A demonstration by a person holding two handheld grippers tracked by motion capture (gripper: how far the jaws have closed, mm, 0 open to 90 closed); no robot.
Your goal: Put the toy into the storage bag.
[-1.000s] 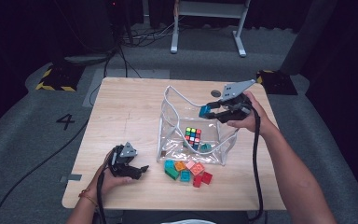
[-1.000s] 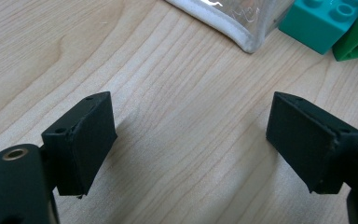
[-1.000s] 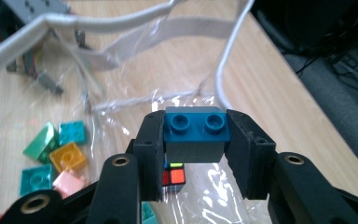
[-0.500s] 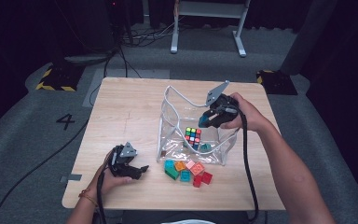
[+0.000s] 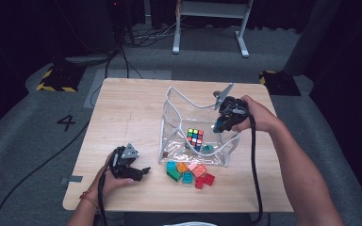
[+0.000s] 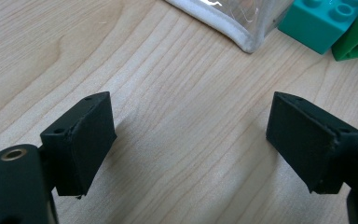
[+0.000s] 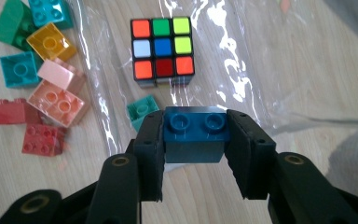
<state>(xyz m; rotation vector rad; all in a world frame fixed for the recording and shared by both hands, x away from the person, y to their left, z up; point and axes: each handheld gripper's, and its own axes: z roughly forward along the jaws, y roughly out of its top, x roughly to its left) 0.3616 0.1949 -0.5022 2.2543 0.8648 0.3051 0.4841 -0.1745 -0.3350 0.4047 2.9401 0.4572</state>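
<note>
While the left gripper (image 6: 191, 140) rests wide open and empty, the right gripper (image 7: 196, 140) clamps a blue brick (image 7: 195, 133).

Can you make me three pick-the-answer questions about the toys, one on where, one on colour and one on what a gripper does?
1. Where is the puzzle cube?
A. inside the clear bag
B. beside the left gripper
C. on the floor

2. What colour is the brick between the right gripper's jaws?
A. yellow
B. dark blue
C. pink

3. How is the left gripper?
A. shut on a brick
B. open with nothing in it
C. holding the bag

Answers:
1 A: clear plastic surrounds the cube.
2 B: the right gripper clamps a dark blue two-stud brick.
3 B: bare tabletop shows between its spread jaws.
</note>
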